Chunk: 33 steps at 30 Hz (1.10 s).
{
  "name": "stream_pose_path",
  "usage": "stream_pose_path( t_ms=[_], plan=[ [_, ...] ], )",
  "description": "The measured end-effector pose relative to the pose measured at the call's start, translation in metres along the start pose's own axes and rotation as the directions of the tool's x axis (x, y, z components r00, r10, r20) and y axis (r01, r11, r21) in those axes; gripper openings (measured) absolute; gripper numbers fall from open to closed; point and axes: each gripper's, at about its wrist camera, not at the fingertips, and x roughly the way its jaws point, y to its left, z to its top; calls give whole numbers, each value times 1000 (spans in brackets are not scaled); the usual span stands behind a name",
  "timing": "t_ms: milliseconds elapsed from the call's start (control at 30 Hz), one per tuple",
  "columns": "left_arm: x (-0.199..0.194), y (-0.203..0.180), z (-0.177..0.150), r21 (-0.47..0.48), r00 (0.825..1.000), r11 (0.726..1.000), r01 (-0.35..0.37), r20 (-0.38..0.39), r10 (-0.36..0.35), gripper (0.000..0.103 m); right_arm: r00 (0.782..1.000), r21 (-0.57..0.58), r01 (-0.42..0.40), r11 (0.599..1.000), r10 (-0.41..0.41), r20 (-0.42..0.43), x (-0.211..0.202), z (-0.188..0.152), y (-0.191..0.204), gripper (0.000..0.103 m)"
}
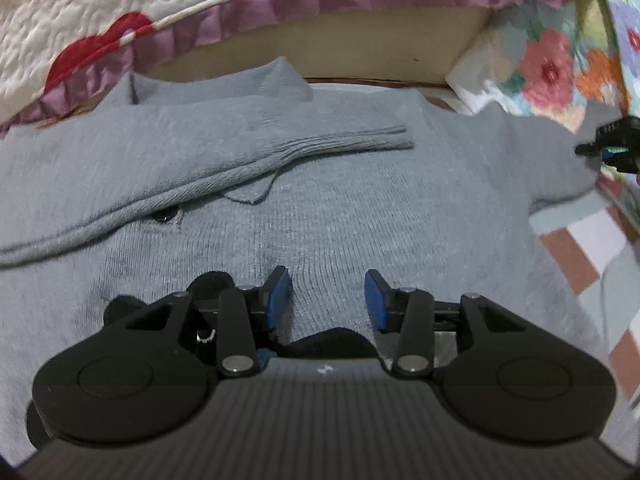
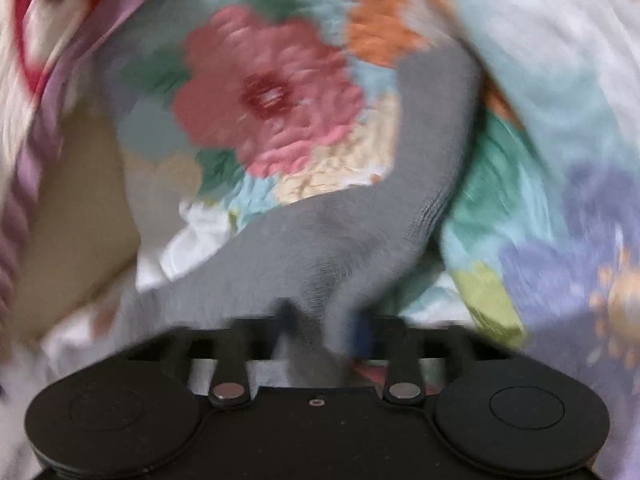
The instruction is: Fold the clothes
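Grey knit sweater (image 1: 340,200) lies spread flat across the surface, filling most of the left wrist view, w/ one long ribbed-cuff sleeve (image 1: 224,160) already folded across the body from the left, cuff ending near the middle. A small dark button (image 1: 165,216) peeks out under that sleeve's lower edge. Left gripper (image 1: 327,294), black w/ blue pads, hovers low over the sweater's near part, jaws wide apart, nothing between them. Behind the sweater: a white quilted bedspread w/ red shapes and a purple ruffled trim (image 1: 240,12) hanging over a tan base, and to the right a multicolour floral quilt (image 1: 548,68). At the far right edge of the left view the right gripper (image 1: 612,146) is at the sweater's other sleeve. Right wrist view is heavily motion-blurred: right gripper (image 2: 324,320) has grey knit fabric (image 2: 400,200) running up from between its fingers, jaws narrowed around it, so it looks clamped on the sleeve, tho blur hides the exact contact. Floral quilt (image 2: 272,96) fills the background there.
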Motion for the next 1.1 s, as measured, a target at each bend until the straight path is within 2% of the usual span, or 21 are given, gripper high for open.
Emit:
stream_pose_path(
  t_ms=[67, 133, 200, 267, 333, 400, 433, 533, 567, 600, 633, 667, 733, 833, 900, 933, 967, 1000, 1067, 1100],
  plan=[
    [-4, 10, 2, -93, 1000, 996, 19, 3, -19, 41, 997, 21, -57, 998, 56, 43, -14, 1, 21, 15],
    [-8, 22, 3, -188, 1000, 982, 30, 12, -28, 41, 984, 111, -175, 978, 168, 64, -28, 1, 42, 15],
    [-13, 30, 5, -249, 1000, 968, -14, 13, 18, 42, 957, 187, -290, 939, 284, 58, -35, -5, 69, 13],
    [-22, 32, 11, -268, 998, 962, -46, 21, 53, 42, 921, 255, -386, 887, 384, 59, -41, -16, 96, 12],
    [-35, 37, 17, -291, 996, 957, -16, 82, 41, 44, 893, 304, -441, 844, 447, 55, -43, -41, 127, 11],
    [-49, 45, 21, -319, 990, 948, 20, 139, 25, 44, 861, 351, -480, 804, 509, 10, -36, -75, 161, 11],
    [-54, 51, 22, -328, 988, 944, 19, 150, 32, 44, 843, 338, -497, 799, 536, -29, -33, -91, 179, 11],
    [-66, 66, 19, -337, 988, 941, -25, 138, 76, 46, 790, 161, -553, 817, 576, -210, -24, -135, 238, 10],
    [-64, 68, 14, -317, 988, 945, -82, 96, 118, 52, 794, 30, -548, 836, 531, -295, -18, -148, 254, 9],
    [-59, 68, 7, -278, 985, 949, -151, 43, 170, 53, 821, -123, -516, 848, 448, -355, -13, -161, 268, 10],
    [-55, 67, -1, -227, 975, 949, -220, -7, 224, 53, 831, -193, -500, 844, 405, -381, -12, -166, 273, 10],
    [-52, 67, -10, -191, 966, 947, -257, -37, 254, 53, 826, -175, -503, 846, 412, -386, -14, -163, 268, 6],
    [-55, 73, -26, -200, 970, 949, -242, -53, 237, 53, 815, -140, -510, 849, 425, -394, -19, -157, 257, 19],
    [-59, 81, -29, -261, 978, 943, -204, -26, 205, 53, 799, -86, -518, 851, 445, -404, -26, -149, 242, 23],
    [-59, 78, -21, -256, 986, 954, -155, 13, 164, 53, 788, -51, -522, 851, 459, -411, -31, -143, 232, 27],
    [-60, 74, -16, -242, 990, 962, -126, 39, 139, 53, 790, -11, -513, 859, 467, -397, -35, -138, 222, 28],
    [-60, 67, -11, -218, 991, 971, -96, 66, 112, 53, 801, 53, -491, 870, 474, -364, -42, -131, 207, 29],
    [-58, 61, -5, -190, 992, 979, -69, 89, 87, 53, 826, 103, -458, 883, 465, -318, -49, -123, 191, 30],
    [-50, 43, 5, -123, 994, 992, -22, 104, 34, 56, 913, 63, -346, 936, 352, -207, -67, -112, 164, 30],
    [-43, 32, 8, -83, 996, 997, 4, 94, 4, 57, 948, 27, -281, 959, 282, -149, -77, -108, 152, 33]
  ],
)
